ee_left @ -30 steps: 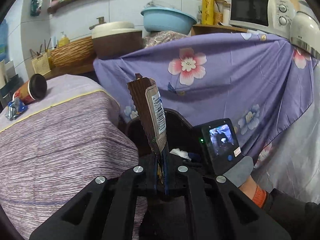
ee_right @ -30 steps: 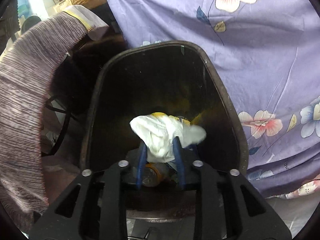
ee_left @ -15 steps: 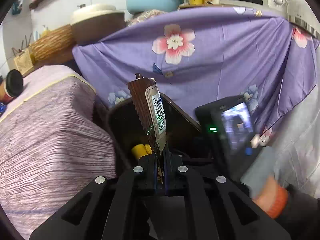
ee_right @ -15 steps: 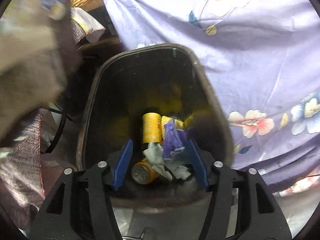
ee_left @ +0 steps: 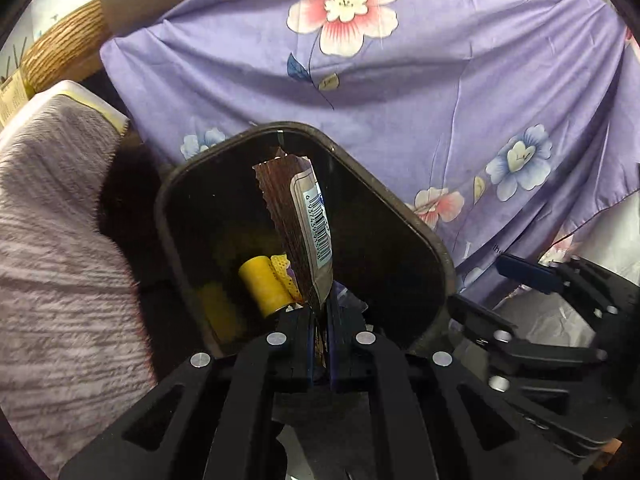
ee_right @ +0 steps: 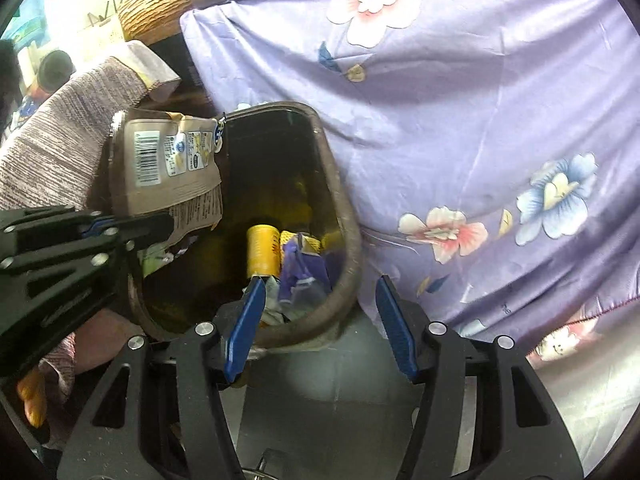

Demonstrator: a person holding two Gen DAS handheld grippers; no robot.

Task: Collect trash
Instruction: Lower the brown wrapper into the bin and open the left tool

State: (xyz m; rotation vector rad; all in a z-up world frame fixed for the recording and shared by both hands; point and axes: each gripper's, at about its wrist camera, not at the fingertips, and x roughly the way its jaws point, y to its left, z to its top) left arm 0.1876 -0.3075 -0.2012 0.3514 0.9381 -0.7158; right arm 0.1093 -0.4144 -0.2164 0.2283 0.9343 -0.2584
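Right tongs [ee_right: 320, 320] have dropped the tissue and stand open; left tongs [ee_left: 319, 320] clamp the wrapper [ee_left: 308, 236] over the bin [ee_left: 420, 236].

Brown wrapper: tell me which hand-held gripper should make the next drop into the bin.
Left. The left hand-held gripper is shut on the brown wrapper, held over the open bin. The right hand-held gripper is open, holds nothing, and sits at the bin's near rim.
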